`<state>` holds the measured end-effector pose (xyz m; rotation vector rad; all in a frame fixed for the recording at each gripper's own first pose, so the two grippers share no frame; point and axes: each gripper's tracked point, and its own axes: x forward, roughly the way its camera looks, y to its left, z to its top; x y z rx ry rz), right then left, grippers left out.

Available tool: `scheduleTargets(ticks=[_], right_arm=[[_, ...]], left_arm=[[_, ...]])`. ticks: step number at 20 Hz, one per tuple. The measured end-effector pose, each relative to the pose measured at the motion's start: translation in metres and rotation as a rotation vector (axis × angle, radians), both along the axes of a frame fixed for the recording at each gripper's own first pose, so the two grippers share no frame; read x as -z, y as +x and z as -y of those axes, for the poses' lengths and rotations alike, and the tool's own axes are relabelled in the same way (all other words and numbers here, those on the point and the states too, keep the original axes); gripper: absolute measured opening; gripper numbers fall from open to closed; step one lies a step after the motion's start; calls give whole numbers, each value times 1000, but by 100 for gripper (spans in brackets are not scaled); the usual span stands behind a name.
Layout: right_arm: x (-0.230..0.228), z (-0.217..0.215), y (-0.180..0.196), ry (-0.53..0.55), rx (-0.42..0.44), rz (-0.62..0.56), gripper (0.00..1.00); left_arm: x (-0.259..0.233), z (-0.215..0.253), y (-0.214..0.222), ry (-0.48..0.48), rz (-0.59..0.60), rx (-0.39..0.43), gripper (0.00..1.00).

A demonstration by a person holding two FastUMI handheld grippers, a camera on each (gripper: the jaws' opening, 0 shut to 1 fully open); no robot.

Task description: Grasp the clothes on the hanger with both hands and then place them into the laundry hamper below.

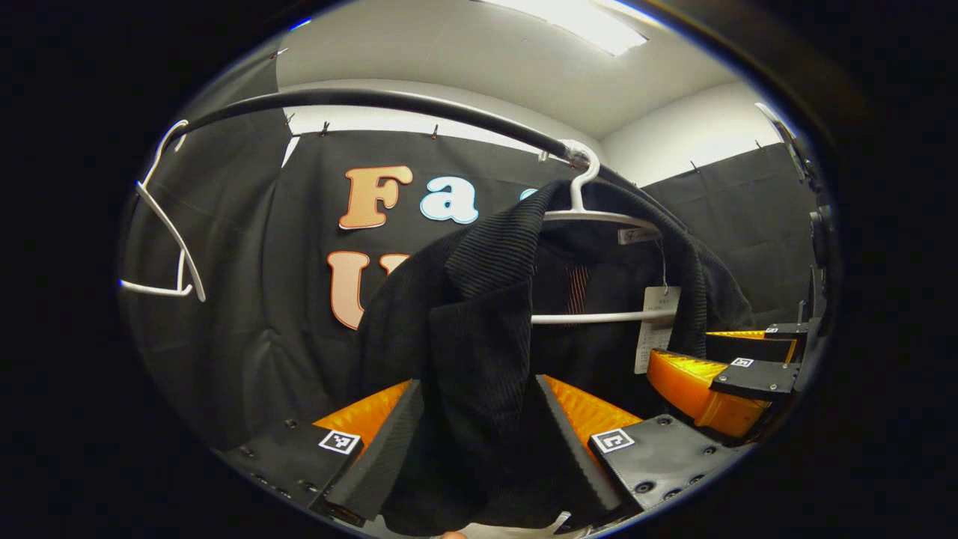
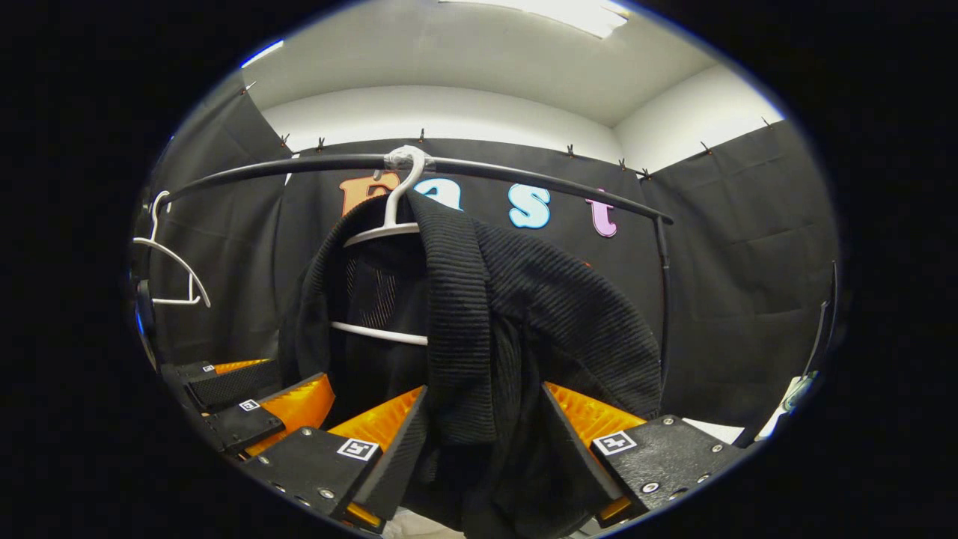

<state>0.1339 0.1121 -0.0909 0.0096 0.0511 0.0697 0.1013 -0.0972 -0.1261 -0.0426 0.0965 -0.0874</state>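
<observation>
Black ribbed jacket (image 1: pixel 479 329) hangs on a white hanger (image 2: pixel 389 224) hooked over the black rail (image 2: pixel 524 176). Left gripper (image 1: pixel 479 442): fingers clamped on a fold of the front panel. Right gripper (image 2: pixel 483 442): fingers pinching the other front edge. Both grasps look made. Left to do: lift the jacket off the hanger, lower it into the hamper. A spare hanger (image 1: pixel 168 224) hangs along the rail.
</observation>
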Motion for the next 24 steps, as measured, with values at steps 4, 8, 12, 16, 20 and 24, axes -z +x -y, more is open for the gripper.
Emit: scheduleTargets(ticks=[4, 8, 12, 16, 20, 24], right_arm=[[2, -2, 5, 21, -6, -15, 79], [4, -1, 4, 38, -26, -28, 64], [3, 5, -2, 26, -47, -31, 26], [-1, 12, -13, 9, -86, -49, 16], [-13, 23, -30, -19, -122, -59, 8], [-38, 39, -50, -49, -132, -34, 6]], left_arm=[[5, -4, 11, 50, -6, -41, 87], [14, 2, 15, 107, 3, -39, 61], [20, -2, 15, 23, -39, -26, 31], [9, -21, 9, 20, -79, -41, 11], [-13, -34, -10, 75, -83, -4, 7], [-43, -53, -17, 79, -58, -29, 7]])
